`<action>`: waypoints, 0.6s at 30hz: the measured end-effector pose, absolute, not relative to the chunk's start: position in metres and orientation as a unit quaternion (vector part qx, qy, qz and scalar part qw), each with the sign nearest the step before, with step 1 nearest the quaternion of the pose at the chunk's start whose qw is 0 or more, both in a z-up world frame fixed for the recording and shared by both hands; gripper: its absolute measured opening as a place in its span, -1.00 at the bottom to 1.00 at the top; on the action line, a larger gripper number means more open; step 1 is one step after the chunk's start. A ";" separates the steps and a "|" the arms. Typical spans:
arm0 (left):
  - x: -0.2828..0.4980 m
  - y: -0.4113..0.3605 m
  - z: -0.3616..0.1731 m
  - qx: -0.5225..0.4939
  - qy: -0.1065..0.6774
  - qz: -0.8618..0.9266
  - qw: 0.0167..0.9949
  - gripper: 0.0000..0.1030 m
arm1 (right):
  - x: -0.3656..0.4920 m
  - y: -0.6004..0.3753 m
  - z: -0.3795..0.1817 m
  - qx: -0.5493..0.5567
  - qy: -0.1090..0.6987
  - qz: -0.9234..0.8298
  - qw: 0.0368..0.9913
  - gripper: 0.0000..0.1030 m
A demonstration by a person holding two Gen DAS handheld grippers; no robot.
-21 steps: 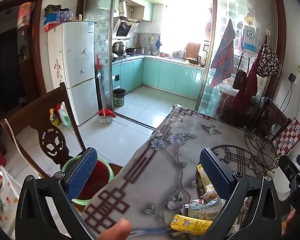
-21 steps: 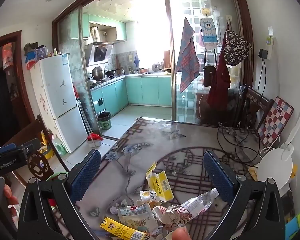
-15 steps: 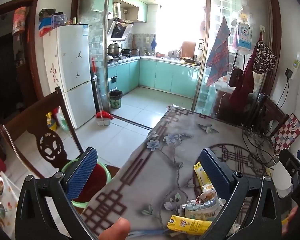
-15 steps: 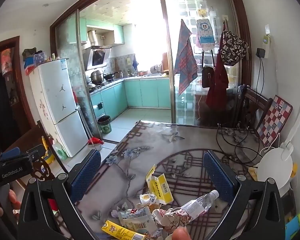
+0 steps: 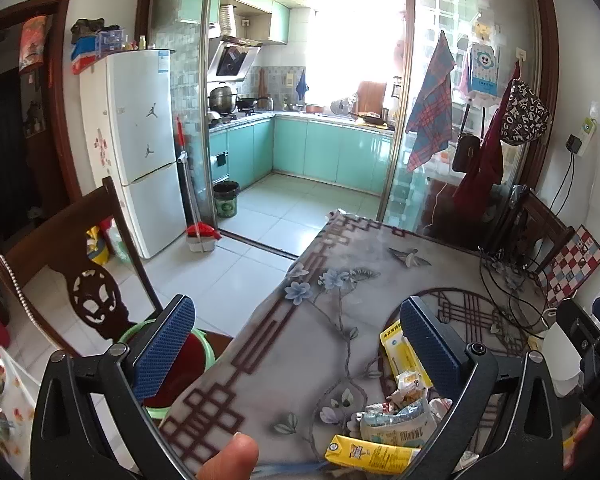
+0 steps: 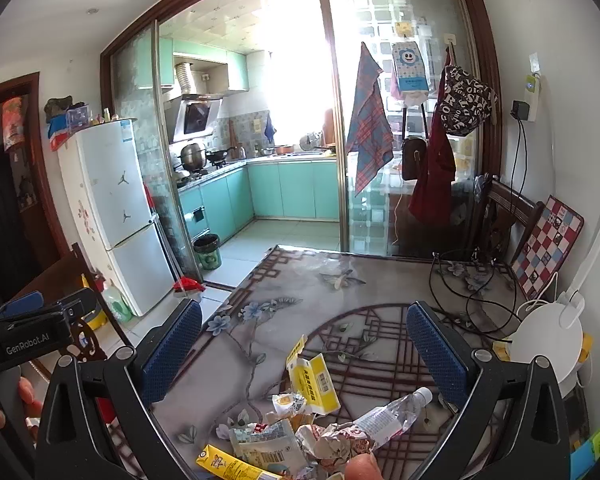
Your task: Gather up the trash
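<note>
Blown-out window (image 5: 352,32) glare, fisheye-warped edges

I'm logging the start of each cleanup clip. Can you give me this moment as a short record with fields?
surface: table with a floral cover
trash: yellow box, clear plastic bottle, crumpled wrappers, yellow carton, piled at the near edge
bin: green basin on the chair to the table's left
left claw: open, empty
right claw: open, empty, above the pile
progress: nothing picked up yet
</note>
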State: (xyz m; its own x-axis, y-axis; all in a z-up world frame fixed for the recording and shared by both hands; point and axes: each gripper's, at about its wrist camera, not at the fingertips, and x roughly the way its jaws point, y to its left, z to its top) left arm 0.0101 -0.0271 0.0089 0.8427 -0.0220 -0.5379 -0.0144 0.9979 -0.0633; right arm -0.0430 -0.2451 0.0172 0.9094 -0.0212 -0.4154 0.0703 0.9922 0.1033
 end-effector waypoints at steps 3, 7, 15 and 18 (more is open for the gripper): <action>0.012 -0.028 0.009 -0.033 0.281 -0.003 0.959 0.99 | -0.041 -0.246 0.015 0.059 0.215 -0.024 0.975 1.00; 0.012 -0.027 0.009 -0.036 0.279 -0.004 0.960 0.99 | -0.039 -0.245 0.010 0.058 0.220 -0.023 0.973 1.00; 0.015 -0.032 0.009 -0.025 0.279 -0.008 0.960 0.99 | -0.037 -0.250 0.008 0.063 0.221 -0.030 0.973 1.00; 0.016 -0.033 0.008 -0.023 0.280 -0.009 0.960 0.99 | -0.037 -0.252 0.007 0.062 0.221 -0.032 0.973 1.00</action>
